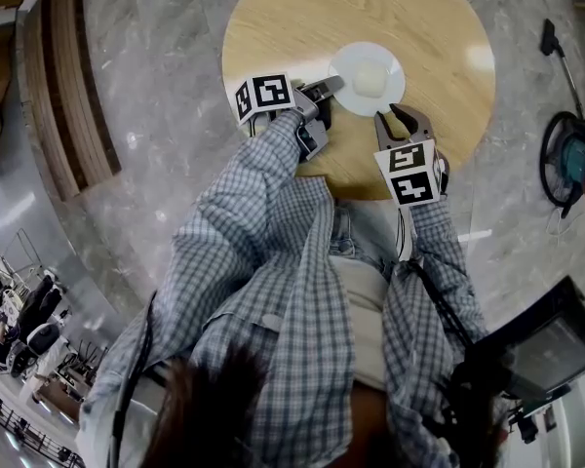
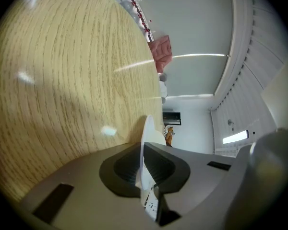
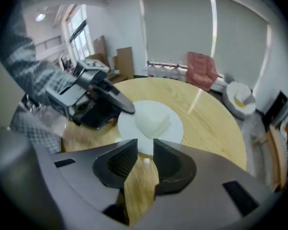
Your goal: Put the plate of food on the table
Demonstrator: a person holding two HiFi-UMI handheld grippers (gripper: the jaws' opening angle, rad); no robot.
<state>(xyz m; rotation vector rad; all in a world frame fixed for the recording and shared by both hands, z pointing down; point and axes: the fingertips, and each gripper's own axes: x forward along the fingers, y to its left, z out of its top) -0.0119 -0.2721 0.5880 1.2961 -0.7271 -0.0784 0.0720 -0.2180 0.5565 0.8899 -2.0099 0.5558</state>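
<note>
A white plate (image 1: 390,66) with a pale lump of food (image 1: 369,79) lies on the round wooden table (image 1: 302,18). My left gripper (image 1: 333,86) is shut on the plate's left rim. In the left gripper view the plate (image 2: 147,138) shows edge-on, pinched between the pads of that gripper (image 2: 143,150). My right gripper (image 1: 398,113) hovers at the plate's near rim, open and holding nothing. In the right gripper view its jaws (image 3: 145,145) stand apart over bare wood, with the plate (image 3: 172,129), the food (image 3: 151,119) and the left gripper (image 3: 127,109) just beyond them.
The table's near edge (image 1: 361,191) is right below both grippers. On the marble floor, a red and teal machine with a hose (image 1: 570,159) stands at the right and a wooden bench (image 1: 73,76) at the left. A pink armchair (image 3: 201,68) sits beyond the table.
</note>
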